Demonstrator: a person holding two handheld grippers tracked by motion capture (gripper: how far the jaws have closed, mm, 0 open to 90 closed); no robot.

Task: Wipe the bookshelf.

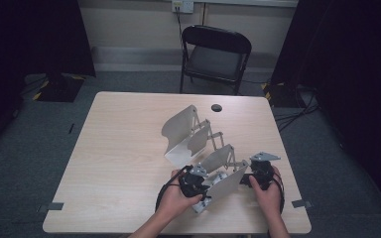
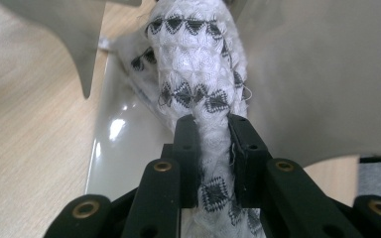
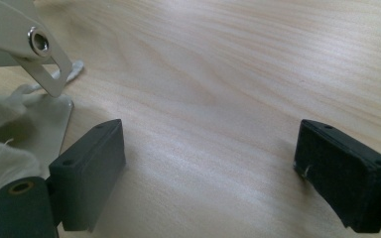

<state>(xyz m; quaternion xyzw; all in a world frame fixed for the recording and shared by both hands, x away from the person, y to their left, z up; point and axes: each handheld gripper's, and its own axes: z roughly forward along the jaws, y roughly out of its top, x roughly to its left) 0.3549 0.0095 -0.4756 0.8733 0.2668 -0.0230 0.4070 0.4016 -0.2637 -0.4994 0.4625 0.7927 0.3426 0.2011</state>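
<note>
- Left gripper [image 2: 212, 129]: its two black jaws are pressed onto a bunched white cloth with a black diamond pattern [image 2: 198, 64], pinching a rolled, rope-like section of it. In the high view this gripper [image 1: 194, 182] sits at the near end of the rack, in the person's left hand [image 1: 177, 196].
- White patterned cloth: it lies in the near slot of a grey folding rack [image 1: 198, 141], between two of the rack's upright panels and over its glossy base plate [image 2: 116, 148]. The weave looks thin and loosely knitted, so it is judged light, soft and limp; it will sag and trail from any grip rather than hold shape, and loose threads at its edge could snag on the panel corners.
- Where to hold: a gathered bunch, as pinched here, is judged the safest purchase, since a single layer would likely slip out of the pads.
- Folding rack: thin panels joined by scissor links [image 3: 47, 64]; judged stiff but light, likely to slide on the smooth wooden counter [image 1: 124, 148] if the cloth drags on it.
- Right gripper [image 3: 208, 173]: its jaws are spread wide with nothing but counter between them, just beside the rack's base; in the high view it [image 1: 258, 176] rests at the rack's right, well placed to steady it.
</note>
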